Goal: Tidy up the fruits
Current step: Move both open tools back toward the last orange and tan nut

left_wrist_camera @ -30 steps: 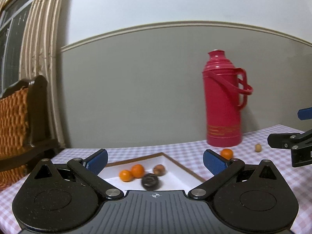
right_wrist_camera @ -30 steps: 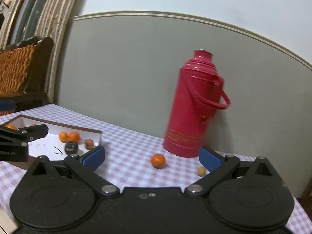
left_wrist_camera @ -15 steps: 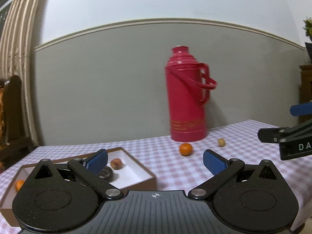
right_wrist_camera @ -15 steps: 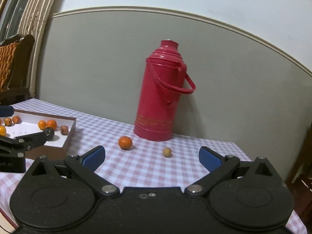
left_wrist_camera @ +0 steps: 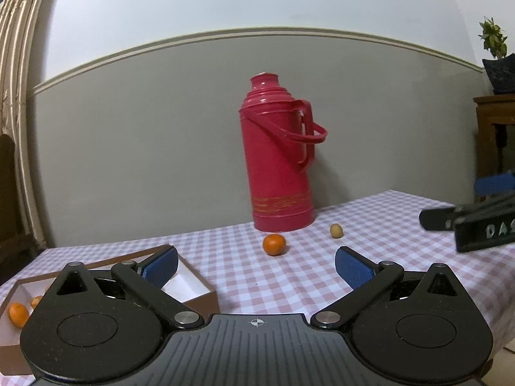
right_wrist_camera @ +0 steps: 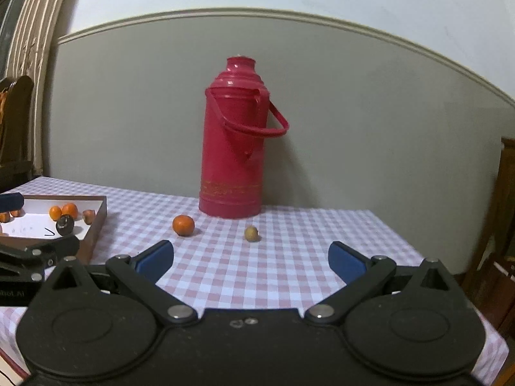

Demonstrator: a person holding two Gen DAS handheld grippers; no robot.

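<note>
An orange [left_wrist_camera: 274, 244] [right_wrist_camera: 183, 225] and a small tan fruit [left_wrist_camera: 336, 230] [right_wrist_camera: 251, 234] lie loose on the checked tablecloth in front of a red thermos. A brown box with a white inside [left_wrist_camera: 196, 284] [right_wrist_camera: 98, 222] sits at the left and holds several fruits, oranges [right_wrist_camera: 62, 211] and a dark one [right_wrist_camera: 65, 224] among them. My left gripper [left_wrist_camera: 256, 267] is open and empty, above the cloth just right of the box. My right gripper [right_wrist_camera: 250, 257] is open and empty, short of the tan fruit.
The red thermos [left_wrist_camera: 278, 157] [right_wrist_camera: 235, 148] stands near the wall behind the loose fruits. The table's right edge [right_wrist_camera: 418, 251] is close, with dark wooden furniture [right_wrist_camera: 505, 225] beyond. A chair [right_wrist_camera: 14, 128] stands at the far left.
Both grippers have swung to the right, away from the box. The thermos and the two loose fruits now sit near the middle of both views. The jaws stayed open.
</note>
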